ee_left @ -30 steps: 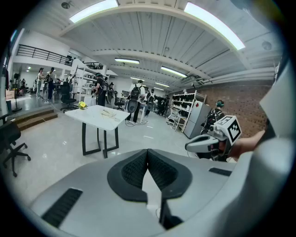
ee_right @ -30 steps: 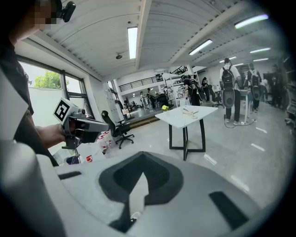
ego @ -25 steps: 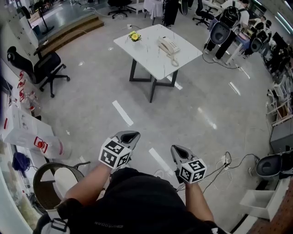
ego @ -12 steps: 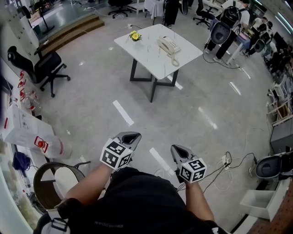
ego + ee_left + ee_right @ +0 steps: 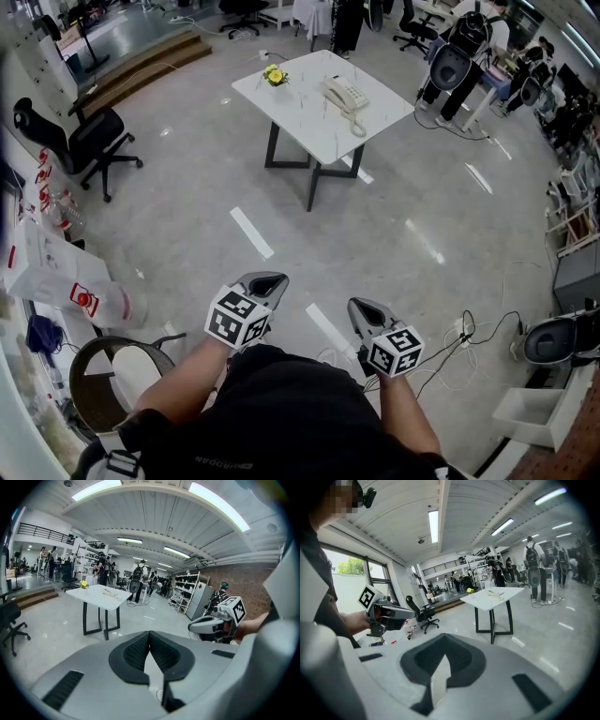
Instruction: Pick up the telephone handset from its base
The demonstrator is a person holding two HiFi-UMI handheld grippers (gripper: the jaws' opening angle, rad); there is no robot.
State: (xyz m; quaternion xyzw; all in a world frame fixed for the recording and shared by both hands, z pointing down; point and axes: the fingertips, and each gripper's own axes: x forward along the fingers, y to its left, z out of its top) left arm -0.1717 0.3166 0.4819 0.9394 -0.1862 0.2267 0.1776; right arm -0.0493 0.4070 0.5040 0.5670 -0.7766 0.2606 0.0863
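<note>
A cream telephone [image 5: 345,94] with its handset on the base lies on a white table [image 5: 300,98] far across the floor. A curly cord trails from the phone toward the table's near edge. Both grippers are held close to my body, far from the table. My left gripper [image 5: 265,278] is shut with nothing in it, jaws meeting at the tip [image 5: 149,633]. My right gripper [image 5: 363,307] is shut and empty too [image 5: 443,637]. The table is small in the distance in the left gripper view [image 5: 96,594] and the right gripper view [image 5: 494,597].
Yellow flowers [image 5: 274,73] sit at the table's far corner. A black office chair [image 5: 89,136] stands at the left and a round seat [image 5: 112,375] at my lower left. Cables [image 5: 455,342] lie on the floor at the right. People and chairs crowd the far right.
</note>
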